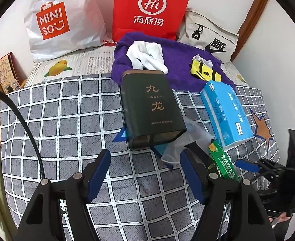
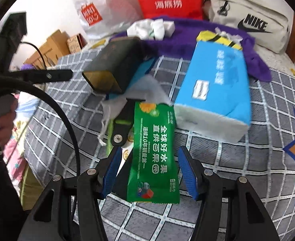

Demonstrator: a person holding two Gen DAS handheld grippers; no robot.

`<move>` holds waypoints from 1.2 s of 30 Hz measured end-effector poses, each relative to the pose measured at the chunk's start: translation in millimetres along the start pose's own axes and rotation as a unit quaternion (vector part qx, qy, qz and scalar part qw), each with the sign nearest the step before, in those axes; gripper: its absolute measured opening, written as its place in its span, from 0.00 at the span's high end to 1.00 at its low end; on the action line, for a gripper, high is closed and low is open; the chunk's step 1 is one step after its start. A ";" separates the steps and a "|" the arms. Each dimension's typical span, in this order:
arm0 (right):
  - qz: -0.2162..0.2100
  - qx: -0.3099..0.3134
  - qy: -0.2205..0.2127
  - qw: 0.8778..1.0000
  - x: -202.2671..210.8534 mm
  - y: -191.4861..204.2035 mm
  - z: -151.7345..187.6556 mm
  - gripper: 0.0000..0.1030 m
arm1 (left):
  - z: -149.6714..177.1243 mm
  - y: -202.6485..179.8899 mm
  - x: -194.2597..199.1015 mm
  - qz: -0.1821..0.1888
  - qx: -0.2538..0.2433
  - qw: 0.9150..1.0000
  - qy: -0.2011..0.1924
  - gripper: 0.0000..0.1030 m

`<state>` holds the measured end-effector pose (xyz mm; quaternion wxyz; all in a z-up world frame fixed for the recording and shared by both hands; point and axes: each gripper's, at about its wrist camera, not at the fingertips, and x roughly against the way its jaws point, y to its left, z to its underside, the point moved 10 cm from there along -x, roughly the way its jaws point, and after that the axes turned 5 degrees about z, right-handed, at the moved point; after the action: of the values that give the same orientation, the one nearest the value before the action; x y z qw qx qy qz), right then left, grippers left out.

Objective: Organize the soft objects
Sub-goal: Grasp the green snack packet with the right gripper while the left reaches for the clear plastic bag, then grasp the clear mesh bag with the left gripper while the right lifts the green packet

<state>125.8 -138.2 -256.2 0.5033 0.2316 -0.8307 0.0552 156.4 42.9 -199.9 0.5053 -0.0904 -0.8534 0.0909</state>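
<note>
Hiding part of translucent glove (image 1: 179, 144): dark tin (image 1: 151, 108).

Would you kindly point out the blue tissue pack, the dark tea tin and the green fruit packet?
blue tissue pack (image 1: 225, 112): left wrist view, top face.
dark tea tin (image 1: 151, 102): left wrist view, lettered front.
green fruit packet (image 2: 155, 154): right wrist view, printed middle.

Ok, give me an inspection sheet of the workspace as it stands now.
Surface: checked bedsheet, wrinkled.
Job's things: purple towel at the back, white cloth and yellow sock lying on it.
Clutter: dark tin, blue tissue pack, green packet, clear plastic by the tin.
Grippers: left gripper open, nothing between its fingers; right gripper open, green packet between its fingers.
Cables: black cable over the sheet's left side.
Surroundings: Miniso bag, red bag, Nike bag against the wall.
</note>
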 end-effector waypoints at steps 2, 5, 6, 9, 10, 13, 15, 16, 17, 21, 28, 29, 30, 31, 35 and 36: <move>0.008 0.004 0.009 1.000 -9.7 -0.8 2.2 0.44 | 0.7 0.0 -1.6 -0.001 -0.002 1.000 0.003 0.32; -0.006 -0.006 0.011 1.000 -16.2 -1.5 2.3 0.46 | 1.3 0.2 -4.2 -0.002 -0.004 1.000 0.006 0.32; -0.016 -0.014 0.008 1.000 -17.9 -1.8 1.2 0.50 | 1.3 0.3 -5.6 -0.002 -0.004 1.000 0.008 0.32; -0.023 -0.019 -0.003 1.000 -15.1 -3.1 -1.4 0.63 | 2.2 1.5 -8.8 -0.001 -0.002 1.000 0.011 0.32; -0.018 -0.014 -0.006 1.000 -12.6 -3.0 -1.8 0.65 | 2.8 2.0 -9.6 -0.001 -0.002 1.000 0.012 0.32; -0.012 -0.003 -0.012 1.000 -4.5 -1.6 -1.4 0.67 | 4.0 3.2 -11.4 -0.002 0.000 1.000 0.013 0.32; -0.012 0.000 -0.015 1.000 1.3 -0.8 -0.4 0.68 | 5.5 0.8 -13.1 0.004 0.001 1.000 0.013 0.32; -0.013 -0.001 -0.018 1.000 4.0 -1.1 -0.6 0.68 | 6.9 -2.2 -14.6 0.009 -0.003 1.000 0.015 0.32; -0.016 -0.001 -0.021 1.000 8.2 -0.3 -0.6 0.68 | 8.7 -6.2 -16.6 0.012 -0.008 1.000 0.017 0.32; -0.023 -0.003 -0.028 0.999 17.8 0.8 -2.1 0.68 | 16.6 -24.3 -29.9 0.019 -0.029 0.999 0.033 0.32; -0.022 0.000 -0.043 0.999 37.2 1.3 3.3 0.68 | 32.1 -51.5 -59.7 0.034 -0.049 0.996 0.067 0.32; -0.024 0.001 -0.045 0.999 39.0 1.3 3.9 0.68 | 33.5 -54.8 -64.5 0.035 -0.053 0.996 0.070 0.32; -0.024 0.000 -0.046 0.999 41.3 0.1 4.6 0.68 | 33.7 -56.5 -66.9 0.037 -0.053 0.996 0.069 0.32; -0.021 -0.002 -0.047 0.999 42.6 -2.1 4.9 0.68 | 32.9 -58.3 -69.0 0.040 -0.051 0.996 0.065 0.32; -0.016 -0.011 -0.050 0.999 47.1 -10.4 5.7 0.68 | 29.5 -62.4 -77.6 0.055 -0.044 0.996 0.060 0.56; -0.013 -0.011 -0.052 0.999 48.9 -12.2 5.9 0.68 | 29.8 -63.5 -79.3 0.060 -0.043 0.995 0.062 0.61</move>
<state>107.5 -167.0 -218.6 0.4630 0.2396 -0.8529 0.0272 163.7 -39.9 -265.4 0.5465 -0.1690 -0.8165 0.0784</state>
